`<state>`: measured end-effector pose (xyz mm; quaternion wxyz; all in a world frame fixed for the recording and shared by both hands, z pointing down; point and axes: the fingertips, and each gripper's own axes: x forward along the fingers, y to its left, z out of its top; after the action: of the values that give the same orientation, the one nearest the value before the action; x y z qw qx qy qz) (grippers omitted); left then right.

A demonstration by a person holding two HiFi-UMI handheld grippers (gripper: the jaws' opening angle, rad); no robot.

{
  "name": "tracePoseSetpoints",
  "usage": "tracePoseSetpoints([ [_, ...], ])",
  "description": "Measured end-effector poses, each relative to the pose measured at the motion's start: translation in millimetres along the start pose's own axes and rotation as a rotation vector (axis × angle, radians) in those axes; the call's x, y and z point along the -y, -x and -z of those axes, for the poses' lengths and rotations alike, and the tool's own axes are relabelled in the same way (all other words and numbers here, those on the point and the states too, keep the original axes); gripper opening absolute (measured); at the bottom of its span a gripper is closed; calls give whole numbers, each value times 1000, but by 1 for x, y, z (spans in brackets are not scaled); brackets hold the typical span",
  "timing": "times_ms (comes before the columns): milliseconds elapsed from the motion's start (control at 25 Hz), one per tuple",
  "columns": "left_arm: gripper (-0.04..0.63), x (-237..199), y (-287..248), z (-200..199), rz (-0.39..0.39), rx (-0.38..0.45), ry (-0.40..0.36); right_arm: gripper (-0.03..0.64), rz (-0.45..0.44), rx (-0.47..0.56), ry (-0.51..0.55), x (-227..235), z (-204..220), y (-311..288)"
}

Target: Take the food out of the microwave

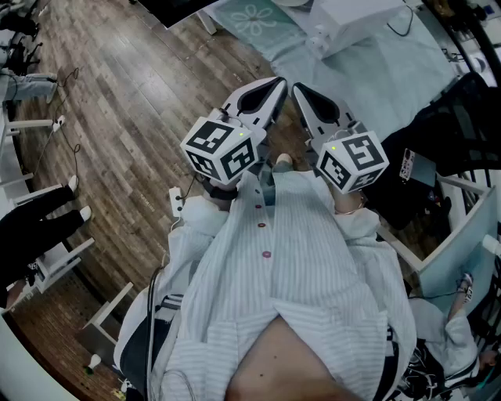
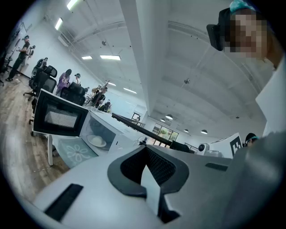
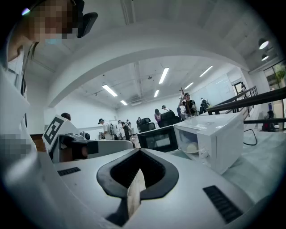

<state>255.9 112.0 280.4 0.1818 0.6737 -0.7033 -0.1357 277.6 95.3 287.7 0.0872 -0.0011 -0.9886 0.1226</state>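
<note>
A white microwave [image 3: 217, 139] stands on a table with its black-windowed door [image 3: 156, 139] swung open. Inside it a pale round food item on a white plate [image 2: 96, 142] shows, also seen in the right gripper view as the food [image 3: 192, 147]. In the head view the microwave [image 1: 354, 19] is at the top edge. Both grippers are held close to the person's chest, well short of it. My left gripper [image 1: 275, 84] is shut and holds nothing. My right gripper [image 1: 300, 91] is shut and holds nothing too.
A light cloth with a flower print [image 2: 76, 152] covers the table [image 1: 407, 66] under the open door. A black chair with bags [image 1: 442, 149] stands at the right. White frames [image 1: 47, 258] and wood floor lie at the left. Several people stand far back.
</note>
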Motion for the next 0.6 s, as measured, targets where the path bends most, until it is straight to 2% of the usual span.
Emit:
tracePoseSetpoints([
  [240, 8, 0, -5, 2, -12, 0, 9, 31, -10, 1, -1, 4, -1, 1],
  [600, 8, 2, -12, 12, -72, 16, 21, 32, -62, -1, -9, 17, 4, 8],
])
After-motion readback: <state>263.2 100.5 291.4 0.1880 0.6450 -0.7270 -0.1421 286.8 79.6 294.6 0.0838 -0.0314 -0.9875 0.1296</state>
